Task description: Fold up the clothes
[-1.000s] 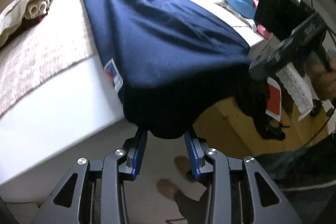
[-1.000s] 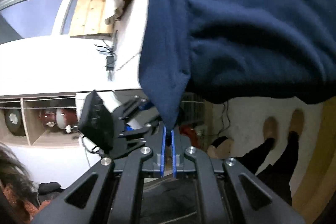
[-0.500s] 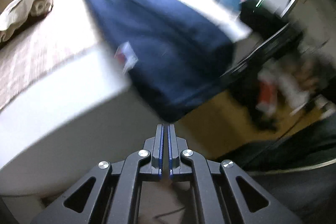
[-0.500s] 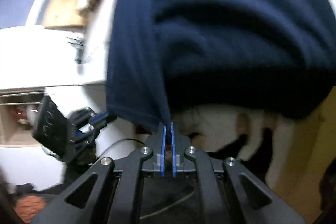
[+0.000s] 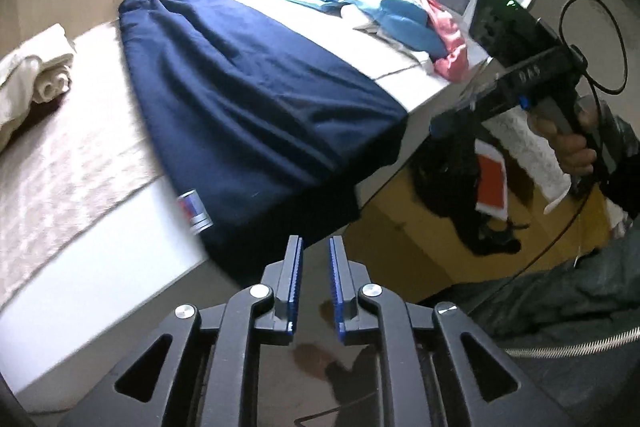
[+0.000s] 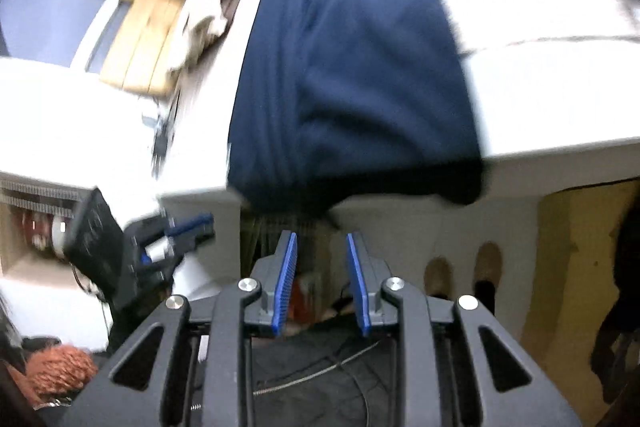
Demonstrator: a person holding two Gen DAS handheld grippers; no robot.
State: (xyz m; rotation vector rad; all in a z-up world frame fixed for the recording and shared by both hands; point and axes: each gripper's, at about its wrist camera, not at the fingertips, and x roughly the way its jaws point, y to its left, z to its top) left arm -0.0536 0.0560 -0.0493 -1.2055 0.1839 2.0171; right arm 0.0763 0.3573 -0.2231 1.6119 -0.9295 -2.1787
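navy garment [image 5: 256, 99] draped over white table [image 5: 100, 259] edge, left gripper [image 5: 314, 247] and right gripper [image 6: 321, 247] opening, both empty

Left gripper [image 5: 314, 285]: black linkage arms with triangular cut-outs, silver round screws at the pivots, two blue ribbed pads on dark holders at the jaws. Right gripper [image 6: 322, 281]: same build, black arms, silver screws, blue ribbed pads; thin cable and a small coil spring behind the jaws. Seen from the left wrist, the right unit carries a black box with a green light, a looped black cable and a grey handle in a hand [image 5: 572, 143]. Dark sleeve at that wrist. Dark grey jacket with a silver zip right of the left jaws. Tan shoes [image 6: 464, 273] and dark trousers beyond the right jaws.
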